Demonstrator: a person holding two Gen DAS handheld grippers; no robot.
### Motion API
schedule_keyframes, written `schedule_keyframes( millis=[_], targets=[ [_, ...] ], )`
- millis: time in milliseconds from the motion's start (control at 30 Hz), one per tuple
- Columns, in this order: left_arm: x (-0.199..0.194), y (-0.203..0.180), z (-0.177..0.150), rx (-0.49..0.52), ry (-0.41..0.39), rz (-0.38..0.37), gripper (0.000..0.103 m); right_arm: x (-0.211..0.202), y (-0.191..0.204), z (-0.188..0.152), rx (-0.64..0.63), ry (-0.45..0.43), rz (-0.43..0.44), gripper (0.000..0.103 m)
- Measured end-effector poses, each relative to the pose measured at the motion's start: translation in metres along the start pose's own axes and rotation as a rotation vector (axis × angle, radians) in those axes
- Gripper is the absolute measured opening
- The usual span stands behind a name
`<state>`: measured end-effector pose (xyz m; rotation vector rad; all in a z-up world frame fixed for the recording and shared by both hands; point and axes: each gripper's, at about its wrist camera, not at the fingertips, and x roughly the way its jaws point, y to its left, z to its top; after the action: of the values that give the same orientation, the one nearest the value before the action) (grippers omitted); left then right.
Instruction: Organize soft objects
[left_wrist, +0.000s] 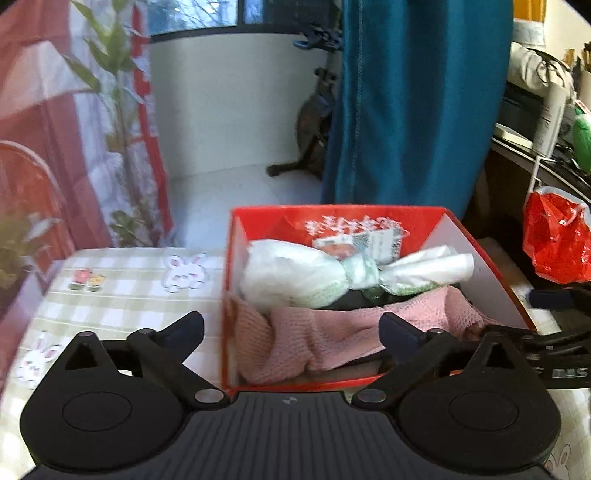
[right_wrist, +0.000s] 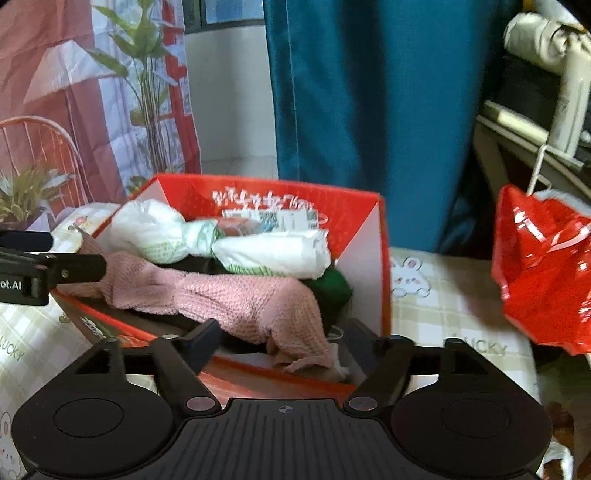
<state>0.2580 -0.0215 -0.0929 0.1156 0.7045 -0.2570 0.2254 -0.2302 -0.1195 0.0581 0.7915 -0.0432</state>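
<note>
A red cardboard box (left_wrist: 491, 266) (right_wrist: 369, 236) stands on the checked tablecloth. Inside lie a white knotted bundle (left_wrist: 295, 273) (right_wrist: 155, 229), a pink knitted cloth (left_wrist: 314, 339) (right_wrist: 236, 295), something black under them and a dark green item (right_wrist: 332, 288). My left gripper (left_wrist: 291, 328) is open at the box's near wall, over the pink cloth. My right gripper (right_wrist: 284, 336) is open at the box's near edge, with the pink cloth's end hanging between the fingers. The other gripper shows at the frame edge in each view (left_wrist: 554, 354) (right_wrist: 44, 273).
A red plastic bag (left_wrist: 557, 240) (right_wrist: 546, 266) hangs to the right of the box. A blue curtain (left_wrist: 406, 103) hangs behind. A shelf with clutter (left_wrist: 546, 110) is at the right. The tablecloth (left_wrist: 122, 295) (right_wrist: 443, 302) extends left and right of the box.
</note>
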Motion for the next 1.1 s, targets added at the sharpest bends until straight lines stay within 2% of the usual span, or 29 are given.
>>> schedule_keyframes(
  millis=[33, 100, 267, 400, 467, 733, 867, 1000, 1100],
  targets=[
    [-0.006, 0.000, 0.001, 0.001, -0.002, 0.019, 0.103, -0.007, -0.001, 0.001, 0.003, -0.009, -0.002, 0.086],
    [-0.020, 0.003, 0.003, -0.005, -0.018, 0.036, 0.103, -0.023, -0.002, 0.003, 0.016, -0.038, 0.001, 0.103],
    [-0.068, 0.011, 0.010, -0.032, -0.097, 0.045, 0.103, -0.066, -0.003, 0.010, 0.052, -0.110, 0.017, 0.103],
    [-0.119, 0.011, 0.017, -0.025, -0.205, 0.007, 0.103, -0.109, -0.003, 0.018, 0.104, -0.181, 0.020, 0.103],
    [-0.145, 0.006, 0.021, -0.013, -0.258, 0.021, 0.103, -0.134, -0.003, 0.022, 0.112, -0.221, 0.018, 0.103],
    [-0.225, -0.025, 0.023, 0.060, -0.411, 0.061, 0.103, -0.229, 0.014, 0.029, 0.052, -0.393, 0.004, 0.103],
    [-0.245, -0.038, 0.010, 0.066, -0.455, 0.116, 0.103, -0.263, 0.022, 0.018, 0.058, -0.461, -0.014, 0.103],
    [-0.258, -0.040, -0.005, 0.044, -0.441, 0.097, 0.103, -0.285, 0.026, 0.001, 0.094, -0.496, 0.004, 0.103],
    [-0.271, -0.041, -0.016, 0.041, -0.466, 0.114, 0.103, -0.298, 0.028, -0.012, 0.119, -0.500, 0.042, 0.103]
  ],
)
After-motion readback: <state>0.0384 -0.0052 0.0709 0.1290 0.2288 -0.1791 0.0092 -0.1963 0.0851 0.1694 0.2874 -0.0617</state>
